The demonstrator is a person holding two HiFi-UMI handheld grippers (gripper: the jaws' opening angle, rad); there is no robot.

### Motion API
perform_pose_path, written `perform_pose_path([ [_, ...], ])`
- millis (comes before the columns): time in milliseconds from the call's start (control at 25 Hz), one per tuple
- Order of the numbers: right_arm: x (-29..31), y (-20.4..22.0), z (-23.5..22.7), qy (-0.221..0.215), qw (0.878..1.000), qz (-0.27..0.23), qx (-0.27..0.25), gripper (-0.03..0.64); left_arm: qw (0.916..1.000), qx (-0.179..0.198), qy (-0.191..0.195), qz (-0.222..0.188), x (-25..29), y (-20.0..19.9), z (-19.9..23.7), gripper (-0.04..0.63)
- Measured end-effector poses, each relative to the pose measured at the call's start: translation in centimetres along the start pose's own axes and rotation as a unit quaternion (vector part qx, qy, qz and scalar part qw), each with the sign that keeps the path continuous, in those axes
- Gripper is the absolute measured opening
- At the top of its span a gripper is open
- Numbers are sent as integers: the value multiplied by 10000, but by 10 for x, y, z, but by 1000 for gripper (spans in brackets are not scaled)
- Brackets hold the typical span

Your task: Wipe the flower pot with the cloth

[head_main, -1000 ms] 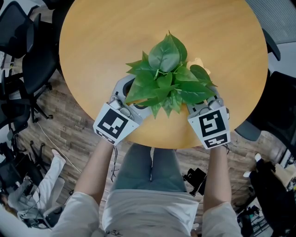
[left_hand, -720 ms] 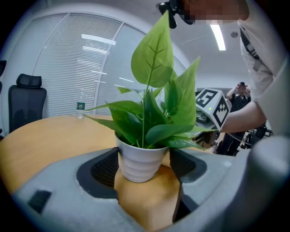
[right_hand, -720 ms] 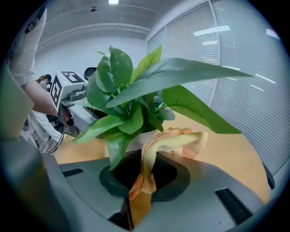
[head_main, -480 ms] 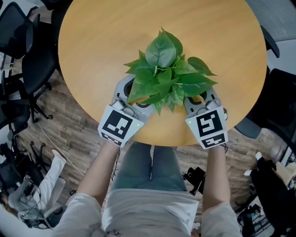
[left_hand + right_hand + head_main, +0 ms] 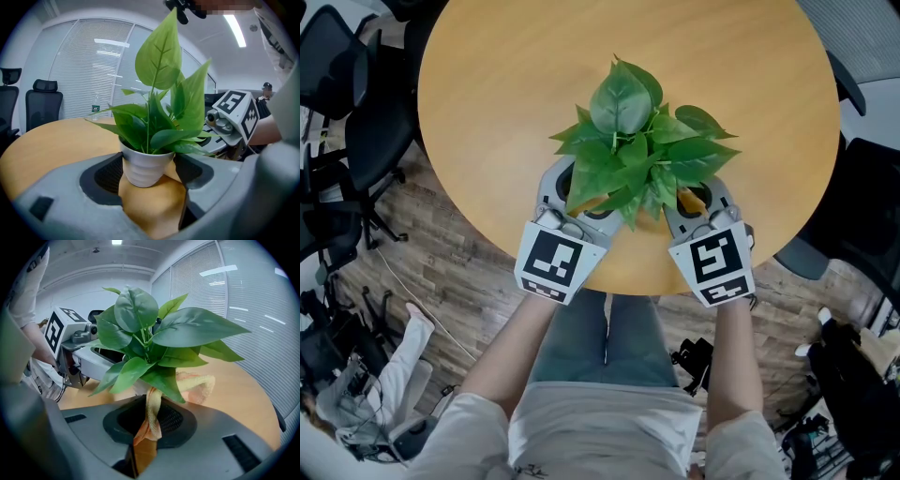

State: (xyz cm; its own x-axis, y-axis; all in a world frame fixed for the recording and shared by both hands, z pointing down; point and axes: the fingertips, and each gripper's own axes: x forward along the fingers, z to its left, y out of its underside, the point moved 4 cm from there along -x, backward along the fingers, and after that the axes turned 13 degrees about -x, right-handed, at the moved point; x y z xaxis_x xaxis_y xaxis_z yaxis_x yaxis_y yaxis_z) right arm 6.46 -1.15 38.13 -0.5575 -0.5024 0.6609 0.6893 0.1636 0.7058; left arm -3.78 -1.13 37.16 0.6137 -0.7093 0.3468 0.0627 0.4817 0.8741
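Head view: a leafy plant (image 5: 633, 150) is standing near the close edge of the round wooden bench (image 5: 506, 84), with the left gripper (image 5: 581, 192) and right gripper (image 5: 692, 202) flanking it.

Left gripper view: the jaws are clasping the white ribbed flower pot (image 5: 143, 168) by its sides.

Right gripper view: the jaws are pinching a twisted cloth (image 5: 152, 416), its far end bunching just beside the pot, under the leaves.

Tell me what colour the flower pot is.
White, with faint horizontal ridges. The flower pot shows best in the left gripper view.
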Motion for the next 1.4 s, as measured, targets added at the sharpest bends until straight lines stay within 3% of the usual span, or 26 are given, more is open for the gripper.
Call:
perform_pose_path([
  [960,-5,1,25,-297,9995,-98,-108,52,9972,-231,-690,-182,8,3,-16,350],
  [1400,-4,2,20,-255,9996,-91,-33,54,9997,-13,-246,64,-2,6,-14,350],
])
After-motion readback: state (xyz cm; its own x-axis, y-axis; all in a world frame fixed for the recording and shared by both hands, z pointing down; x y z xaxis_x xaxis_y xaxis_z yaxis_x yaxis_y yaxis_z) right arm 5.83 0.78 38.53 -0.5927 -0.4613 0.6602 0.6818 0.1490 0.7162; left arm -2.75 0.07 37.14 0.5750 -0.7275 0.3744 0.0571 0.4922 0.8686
